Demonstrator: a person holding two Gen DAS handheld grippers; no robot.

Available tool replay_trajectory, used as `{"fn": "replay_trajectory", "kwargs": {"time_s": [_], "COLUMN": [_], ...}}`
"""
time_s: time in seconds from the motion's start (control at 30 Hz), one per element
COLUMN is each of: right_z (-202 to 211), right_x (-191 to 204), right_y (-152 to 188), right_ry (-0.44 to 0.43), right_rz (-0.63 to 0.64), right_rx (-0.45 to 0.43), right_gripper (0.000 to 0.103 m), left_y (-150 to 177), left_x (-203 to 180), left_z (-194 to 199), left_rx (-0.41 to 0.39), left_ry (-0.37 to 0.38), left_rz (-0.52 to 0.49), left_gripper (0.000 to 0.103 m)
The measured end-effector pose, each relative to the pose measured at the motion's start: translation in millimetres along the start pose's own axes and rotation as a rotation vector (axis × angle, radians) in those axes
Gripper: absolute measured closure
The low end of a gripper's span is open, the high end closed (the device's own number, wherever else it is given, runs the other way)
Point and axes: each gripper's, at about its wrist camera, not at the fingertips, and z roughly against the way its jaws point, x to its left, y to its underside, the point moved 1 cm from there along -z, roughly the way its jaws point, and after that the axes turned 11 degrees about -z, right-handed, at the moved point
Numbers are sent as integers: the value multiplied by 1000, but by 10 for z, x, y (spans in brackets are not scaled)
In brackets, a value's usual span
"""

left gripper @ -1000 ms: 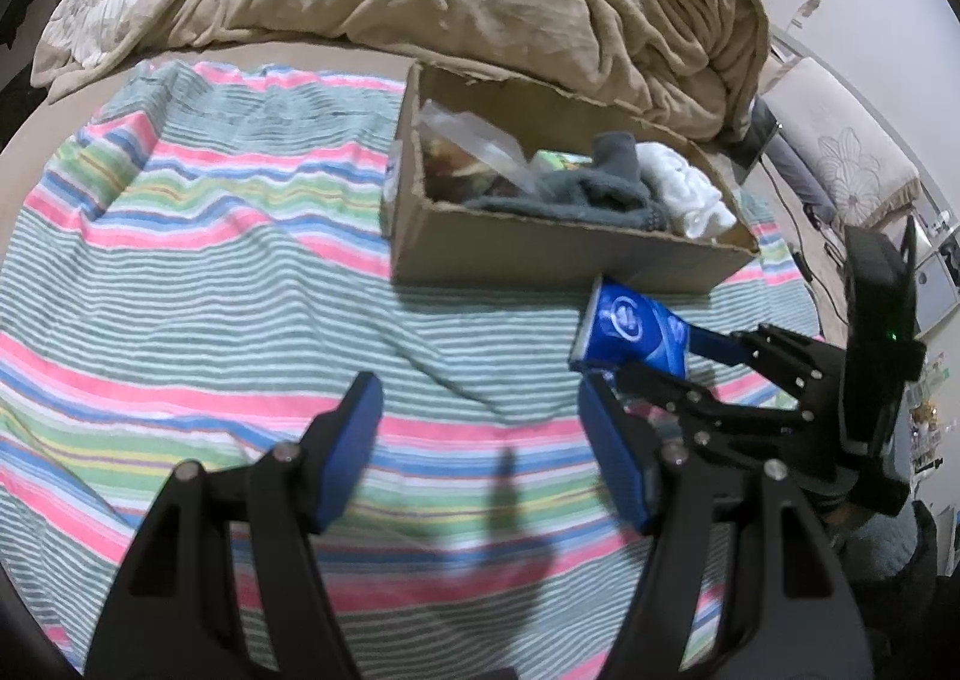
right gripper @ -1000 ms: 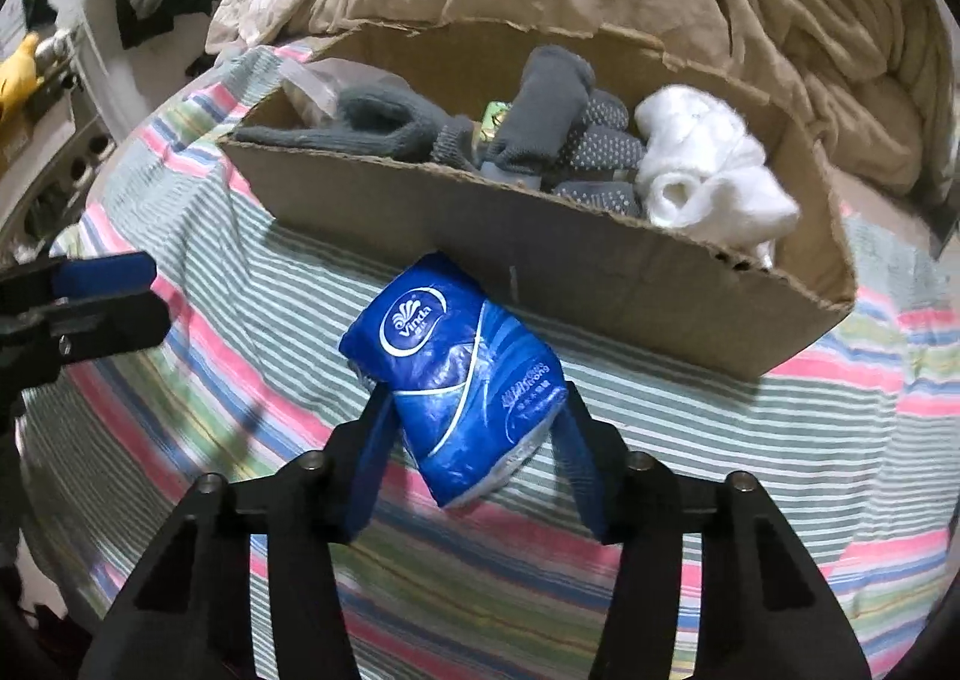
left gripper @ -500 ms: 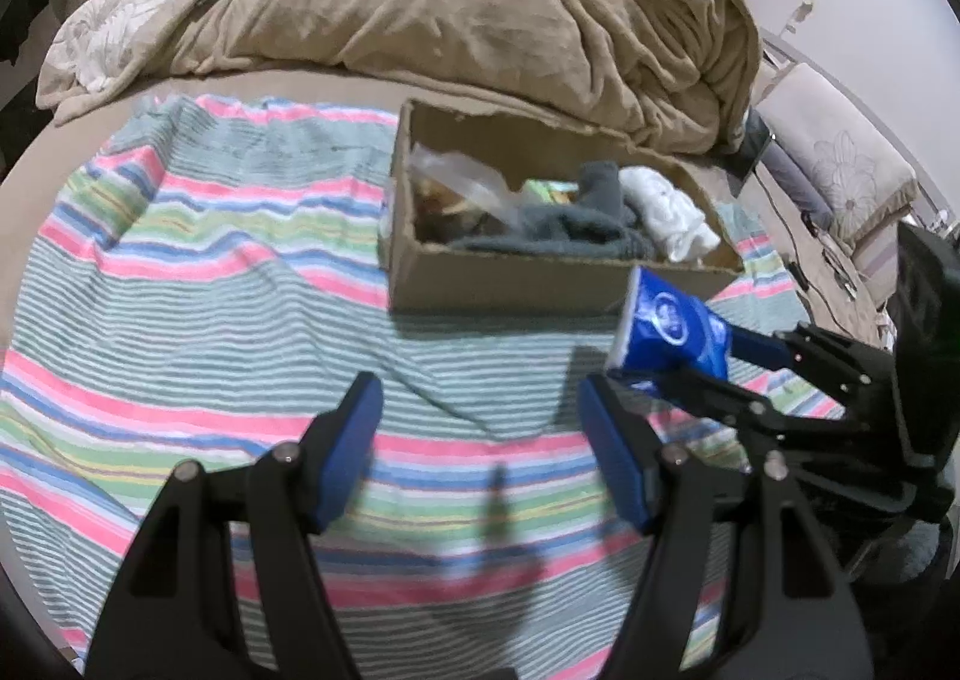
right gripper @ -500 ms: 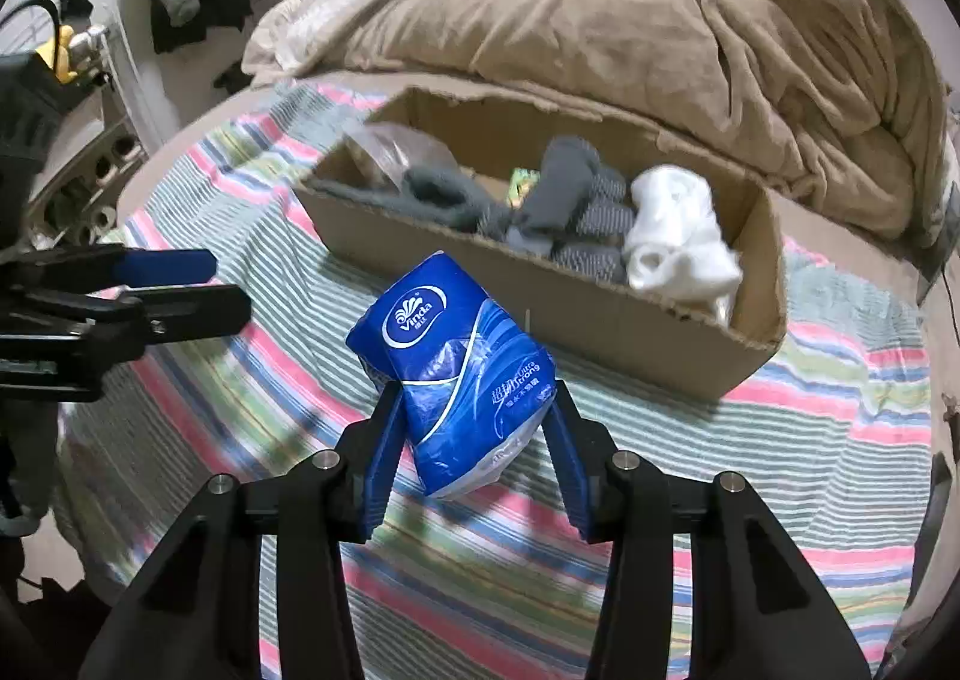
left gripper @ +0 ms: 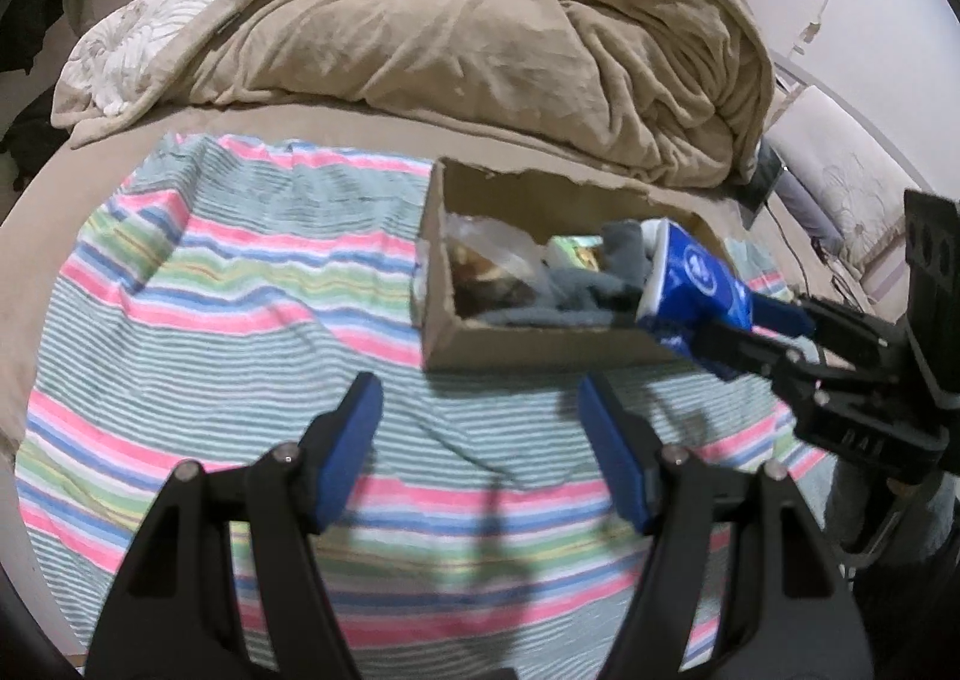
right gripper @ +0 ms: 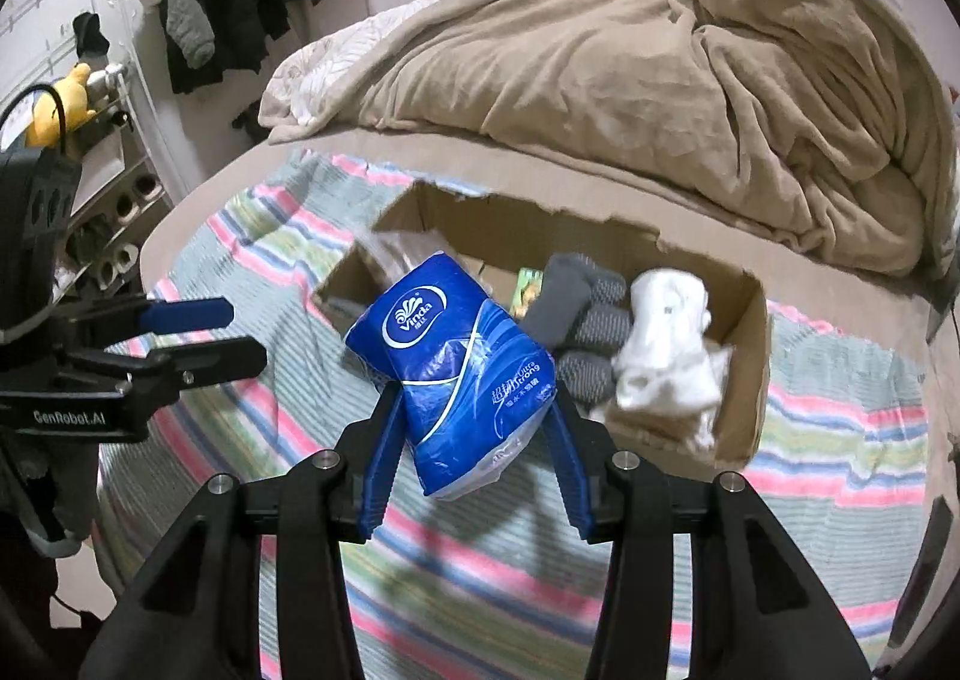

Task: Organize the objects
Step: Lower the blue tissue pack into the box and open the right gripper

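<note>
A blue Vinda tissue pack (right gripper: 456, 374) hangs tilted in the air, and my right gripper (right gripper: 474, 389) is shut on its lower half. It sits in front of and above the near wall of an open cardboard box (right gripper: 750, 368). The box holds grey socks (right gripper: 576, 296), white socks (right gripper: 666, 344), a clear bag and a green packet. In the left wrist view the pack (left gripper: 690, 284) and right gripper (left gripper: 678, 314) reach in from the right at the box's (left gripper: 540, 347) near edge. My left gripper (left gripper: 478, 389) is open and holds nothing, above the striped cloth, left of the box.
A striped cloth (left gripper: 240, 290) covers the bed under the box. A bunched beige duvet (left gripper: 480, 50) lies behind it. Dark clothes (right gripper: 240, 8) hang on the wall at left, above a rack with shoes (right gripper: 114, 236). A pillow (left gripper: 840, 200) and cables lie at far right.
My right gripper has lifted the tissue pack from the cloth up to the box's near edge. The left gripper has risen a little and stayed open.
</note>
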Motion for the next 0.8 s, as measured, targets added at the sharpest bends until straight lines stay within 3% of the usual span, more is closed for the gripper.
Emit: {"fn": "replay_trajectory", "kwargs": {"time_s": [0.53,0.8], "right_z": [-396,-783], "right_x": [-152,-187], "right_y": [-458,-505], "right_ry": [6,15], "right_rz": [-2,1], "right_rx": [-5,54], "right_gripper": [55,53], "left_y": [-216,-276], "left_x": [224,334], "left_z": [-239,-342], "left_rx": [-9,1], "left_ry": [-26,-39], "left_rz": [23,31], "left_gripper": [34,34]}}
